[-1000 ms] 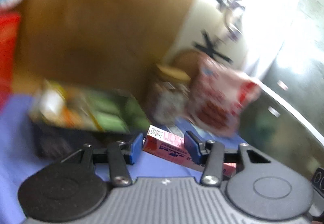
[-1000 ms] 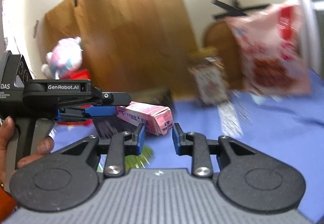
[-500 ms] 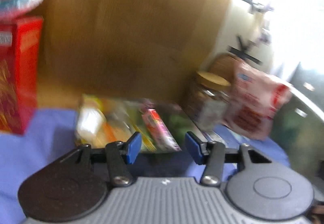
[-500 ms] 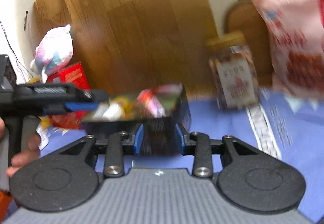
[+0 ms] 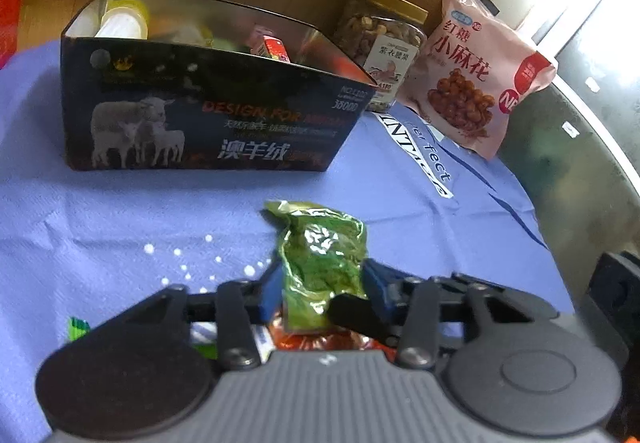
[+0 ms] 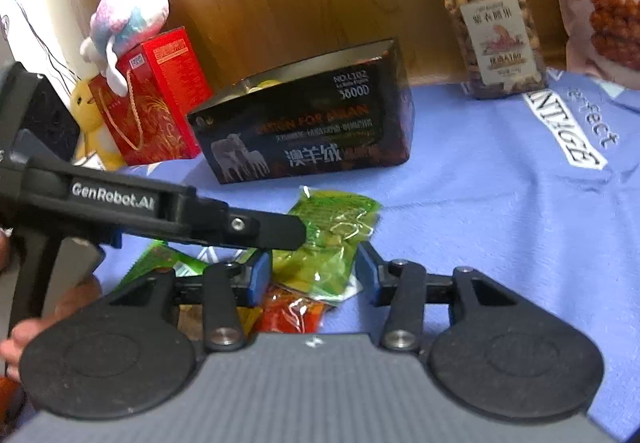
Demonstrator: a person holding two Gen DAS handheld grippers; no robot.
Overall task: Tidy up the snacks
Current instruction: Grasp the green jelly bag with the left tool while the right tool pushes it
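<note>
Currently, both grippers are lowered over the same green snack packet (image 5: 322, 263), which lies flat on the blue cloth (image 5: 120, 211) just in front of the dark open box (image 5: 208, 111). The left gripper (image 5: 320, 289) straddles the near half of the packet; its jaws have just been closing, with the packet between the blue pads, and whether the pads already press on the film cannot be told. The right gripper (image 6: 314, 275) also has the packet between its fingers; its jaws have just been opening, and a gap shows on each side of the packet. In the right wrist view, 1 finger of the left gripper crosses above the packet. A red-orange packet (image 6: 294, 313) lies partly under the green one. The box already contains several snacks. Behind it stand a nut jar (image 5: 384, 47) and a pink snack bag (image 5: 476, 71).
</note>
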